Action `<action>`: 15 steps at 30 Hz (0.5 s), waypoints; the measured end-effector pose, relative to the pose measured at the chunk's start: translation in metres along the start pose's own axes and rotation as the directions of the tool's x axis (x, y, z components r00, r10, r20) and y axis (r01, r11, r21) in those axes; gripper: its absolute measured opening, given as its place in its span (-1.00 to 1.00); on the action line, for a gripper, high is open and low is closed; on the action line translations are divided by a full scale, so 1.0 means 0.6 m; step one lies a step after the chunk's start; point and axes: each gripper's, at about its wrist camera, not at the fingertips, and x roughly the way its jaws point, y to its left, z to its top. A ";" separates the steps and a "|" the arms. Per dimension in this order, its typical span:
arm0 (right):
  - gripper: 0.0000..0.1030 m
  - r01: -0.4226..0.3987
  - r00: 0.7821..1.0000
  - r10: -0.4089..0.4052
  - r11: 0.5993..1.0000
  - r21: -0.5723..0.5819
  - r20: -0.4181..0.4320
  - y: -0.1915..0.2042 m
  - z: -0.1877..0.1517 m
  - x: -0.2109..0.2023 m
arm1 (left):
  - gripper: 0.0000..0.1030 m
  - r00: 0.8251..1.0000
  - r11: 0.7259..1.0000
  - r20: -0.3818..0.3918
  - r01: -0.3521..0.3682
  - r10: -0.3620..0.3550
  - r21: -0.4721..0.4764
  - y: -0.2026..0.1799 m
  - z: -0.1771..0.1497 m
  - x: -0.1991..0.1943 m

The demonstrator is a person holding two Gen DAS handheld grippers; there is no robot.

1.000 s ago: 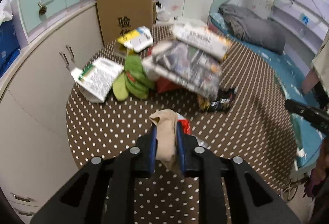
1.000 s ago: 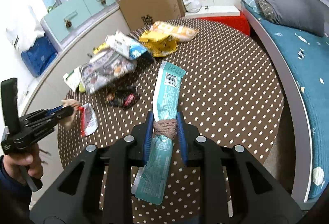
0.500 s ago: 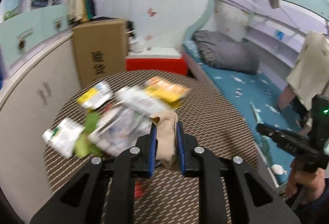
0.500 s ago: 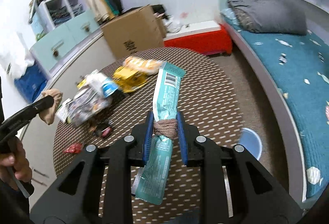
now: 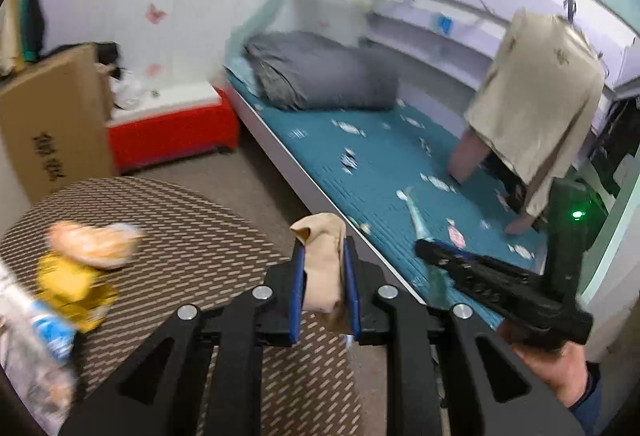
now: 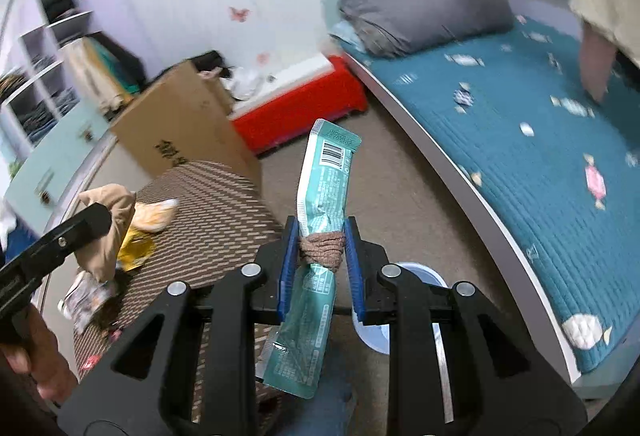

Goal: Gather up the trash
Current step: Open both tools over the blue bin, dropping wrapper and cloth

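left tool: grips tan wad | right tool: grips teal wrapper

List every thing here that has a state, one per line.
Left tongs: shut on the beige scrap.
Right tongs: shut on the teal wrapper, brown band round its middle.
Cardboard box: flaps open.
Pale blue bin: on the floor, mostly hidden.
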 end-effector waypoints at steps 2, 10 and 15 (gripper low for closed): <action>-0.55 0.019 0.999 -0.017 0.998 0.052 -0.032 -0.038 0.001 0.035 | -0.66 0.999 1.000 -0.049 0.018 -0.017 0.014 -0.018 0.006 0.054; -0.55 0.066 0.981 -0.026 0.977 0.203 -0.194 -0.146 -0.035 0.167 | -0.65 0.960 0.998 -0.279 0.027 -0.010 0.058 -0.068 -0.011 0.263; -0.29 0.058 0.973 0.008 0.959 0.276 -0.232 -0.186 -0.053 0.207 | 0.16 0.925 0.997 -0.379 0.003 0.027 0.079 -0.066 -0.031 0.337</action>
